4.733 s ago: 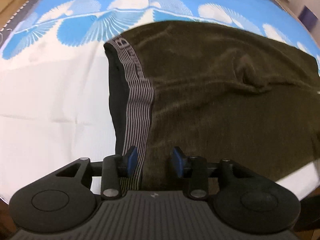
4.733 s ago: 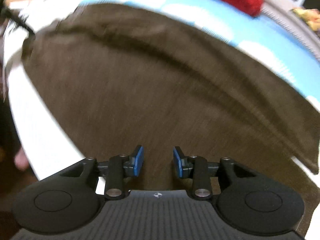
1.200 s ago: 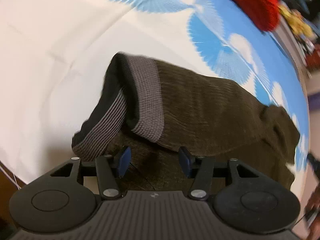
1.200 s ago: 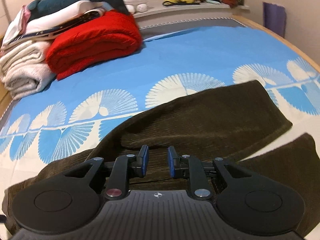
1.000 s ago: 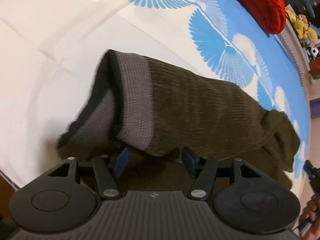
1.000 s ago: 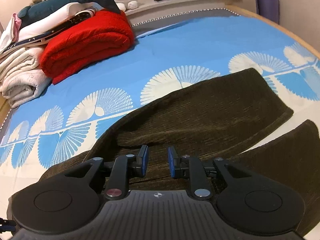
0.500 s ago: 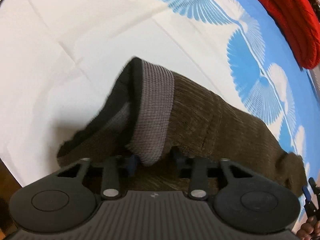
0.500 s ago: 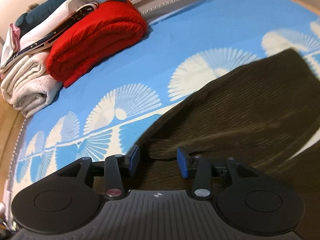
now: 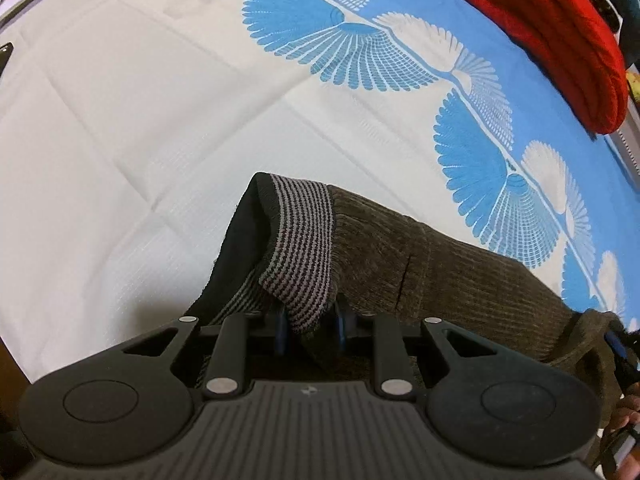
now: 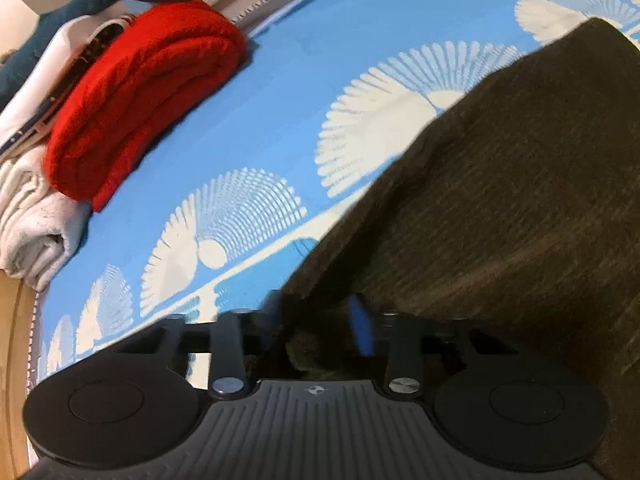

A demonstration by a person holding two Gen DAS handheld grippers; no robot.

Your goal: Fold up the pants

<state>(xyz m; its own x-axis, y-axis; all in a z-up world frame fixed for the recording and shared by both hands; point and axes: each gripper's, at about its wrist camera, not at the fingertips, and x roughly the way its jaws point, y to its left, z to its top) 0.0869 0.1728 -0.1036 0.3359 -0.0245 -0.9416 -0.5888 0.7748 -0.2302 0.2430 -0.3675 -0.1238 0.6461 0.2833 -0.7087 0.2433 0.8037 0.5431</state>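
Observation:
Dark olive corduroy pants point(image 9: 460, 268) lie on the bed, with a grey-and-black striped waistband point(image 9: 300, 248) turned up. My left gripper point(image 9: 310, 330) is shut on the waistband corner and holds it lifted off the sheet. In the right wrist view the pants point(image 10: 500, 208) fill the right half. My right gripper point(image 10: 318, 330) stands at a fold of the fabric with its jaws apart; the view is blurred. The blue pad of its right finger point(image 10: 360, 330) shows against the cloth.
The bed sheet point(image 9: 120, 140) is white near me and blue with white fan prints point(image 10: 224, 216) farther off. A folded red blanket point(image 10: 140, 80) and a pile of white linens point(image 10: 36, 236) lie at the far side. The bed's wooden edge point(image 10: 12, 360) is at left.
My left gripper has closed on the waistband corner and lifted it. My right gripper opened from nearly shut and moved left along the pants edge.

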